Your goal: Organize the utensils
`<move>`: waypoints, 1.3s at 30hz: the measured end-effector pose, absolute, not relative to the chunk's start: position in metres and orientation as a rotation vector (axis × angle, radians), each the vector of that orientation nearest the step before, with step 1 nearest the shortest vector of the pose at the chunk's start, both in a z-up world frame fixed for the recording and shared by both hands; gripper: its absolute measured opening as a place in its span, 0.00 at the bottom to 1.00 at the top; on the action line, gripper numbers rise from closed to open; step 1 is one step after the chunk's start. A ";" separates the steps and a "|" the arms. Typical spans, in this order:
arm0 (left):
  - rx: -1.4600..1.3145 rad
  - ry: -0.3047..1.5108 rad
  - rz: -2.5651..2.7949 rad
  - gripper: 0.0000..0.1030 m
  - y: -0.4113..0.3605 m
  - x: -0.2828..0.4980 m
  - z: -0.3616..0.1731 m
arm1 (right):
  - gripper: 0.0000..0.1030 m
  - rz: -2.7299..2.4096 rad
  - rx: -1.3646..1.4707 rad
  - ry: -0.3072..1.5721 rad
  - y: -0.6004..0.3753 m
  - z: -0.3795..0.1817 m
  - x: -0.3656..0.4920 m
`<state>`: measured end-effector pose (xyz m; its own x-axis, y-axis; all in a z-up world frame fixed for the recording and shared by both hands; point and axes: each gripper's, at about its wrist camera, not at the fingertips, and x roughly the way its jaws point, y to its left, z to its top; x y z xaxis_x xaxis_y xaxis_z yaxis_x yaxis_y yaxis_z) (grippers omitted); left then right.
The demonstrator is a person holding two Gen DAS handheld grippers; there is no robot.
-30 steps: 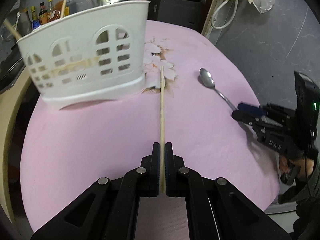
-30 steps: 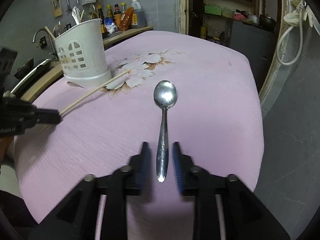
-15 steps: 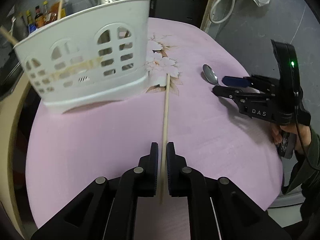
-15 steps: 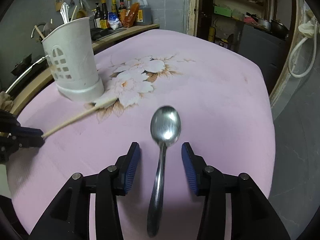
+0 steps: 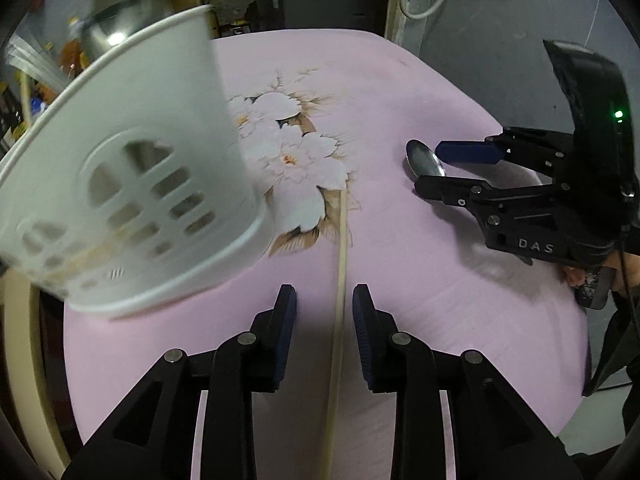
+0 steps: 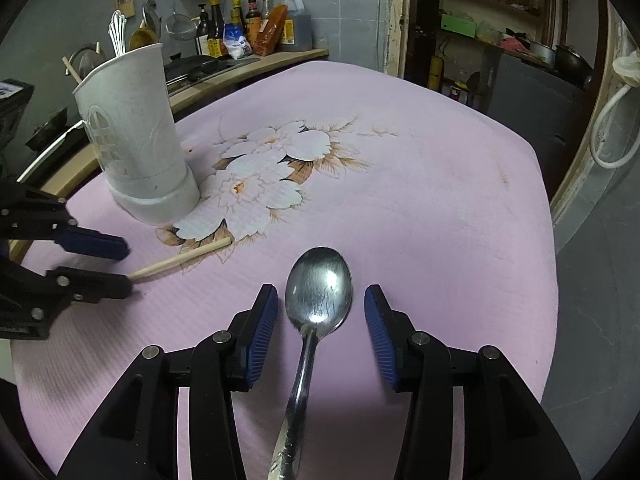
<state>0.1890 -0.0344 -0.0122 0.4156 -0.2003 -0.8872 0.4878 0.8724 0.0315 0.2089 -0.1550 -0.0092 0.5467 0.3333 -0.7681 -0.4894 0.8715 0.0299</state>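
On the table (image 6: pixel 440 184), the utensil holder (image 6: pixel 136 136) stands toward the far left, with a counter (image 6: pixel 248 68) behind it carrying bottles (image 6: pixel 248 24). A chopstick (image 5: pixel 340 280) lies flat to the right of the holder's base, running between the pads of the left gripper (image 5: pixel 324 320) without touching them. Further right, well apart from the chopstick, a spoon (image 6: pixel 316 304) lies on the table, bowl pointing away, between the parted fingers of the right gripper (image 6: pixel 320 320). Utensil handles (image 6: pixel 118 32) stick up out of the holder
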 end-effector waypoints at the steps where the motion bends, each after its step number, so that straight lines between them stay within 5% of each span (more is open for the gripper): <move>1: 0.317 1.059 -0.438 0.24 -0.037 0.191 -0.013 | 0.42 0.492 -0.197 0.864 -0.155 -0.009 0.210; 11: 0.356 1.067 -0.419 0.19 -0.044 0.204 -0.019 | 0.46 0.492 -0.233 0.883 -0.144 -0.015 0.216; 14: 0.339 1.058 -0.418 0.02 -0.043 0.201 -0.016 | 0.34 0.466 -0.243 0.880 -0.140 -0.015 0.215; 21: 0.156 0.963 -0.490 0.02 -0.020 0.179 -0.002 | 0.31 0.463 -0.177 0.862 -0.151 -0.010 0.209; 39: -0.040 0.415 -0.381 0.02 0.033 0.102 0.052 | 0.31 0.353 -0.203 0.306 -0.142 0.056 0.116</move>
